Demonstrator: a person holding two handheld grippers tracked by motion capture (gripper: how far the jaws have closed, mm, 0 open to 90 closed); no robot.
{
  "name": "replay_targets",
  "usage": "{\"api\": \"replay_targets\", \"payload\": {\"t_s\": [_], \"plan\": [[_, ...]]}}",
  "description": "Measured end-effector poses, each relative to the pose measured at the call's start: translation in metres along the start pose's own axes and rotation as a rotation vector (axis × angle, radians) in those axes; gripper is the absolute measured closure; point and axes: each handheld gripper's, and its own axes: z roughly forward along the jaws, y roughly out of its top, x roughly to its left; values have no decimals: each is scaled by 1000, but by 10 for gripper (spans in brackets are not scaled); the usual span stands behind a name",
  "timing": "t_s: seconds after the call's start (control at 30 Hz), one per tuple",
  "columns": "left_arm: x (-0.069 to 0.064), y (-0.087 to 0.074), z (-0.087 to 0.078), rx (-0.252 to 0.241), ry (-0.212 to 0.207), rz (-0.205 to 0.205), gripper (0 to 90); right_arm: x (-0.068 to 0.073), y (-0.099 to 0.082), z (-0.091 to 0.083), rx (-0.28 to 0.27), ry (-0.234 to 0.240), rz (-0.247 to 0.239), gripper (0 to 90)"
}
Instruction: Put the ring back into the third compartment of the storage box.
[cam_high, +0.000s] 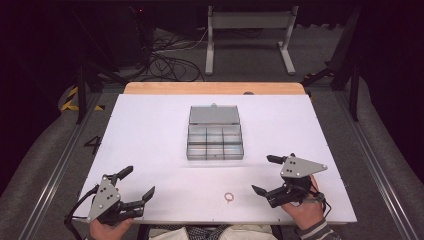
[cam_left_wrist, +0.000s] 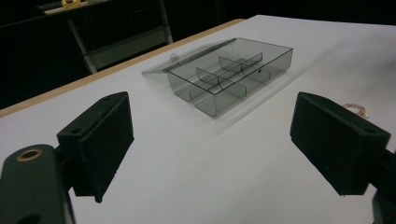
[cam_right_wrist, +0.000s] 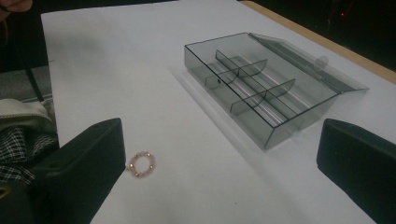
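black left gripper (cam_high: 138, 183) and right gripper (cam_high: 264, 174) hover low, jaws spread, grasping nothing.

Box (cam_right_wrist: 261, 88): clear smoke-tinted plastic, glossy, thin smooth walls and dividers; ahead of the right gripper's jaws.
Lid (cam_left_wrist: 187, 58): the same see-through plastic, lying open beyond the box.
Ring (cam_right_wrist: 141, 164): small pale pink and gold-looking beads, slightly shiny; just beside the right gripper's left jaw.
Table (cam_high: 150, 125): matt white smooth sheet; bare wood edge (cam_high: 215, 88) at the far side.
Left gripper (cam_high: 137, 182): matt black jaw pads, dull grey plate.
Right gripper (cam_high: 264, 173): matt black, grey plate.
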Motion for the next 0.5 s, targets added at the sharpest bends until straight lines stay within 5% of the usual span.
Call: {"api": "replay_targets", "payload": {"t_s": [0.5], "plan": [[-1, 0, 1, 1, -7, -13, 139, 7, 24, 29, 15, 64, -38, 18]]}}
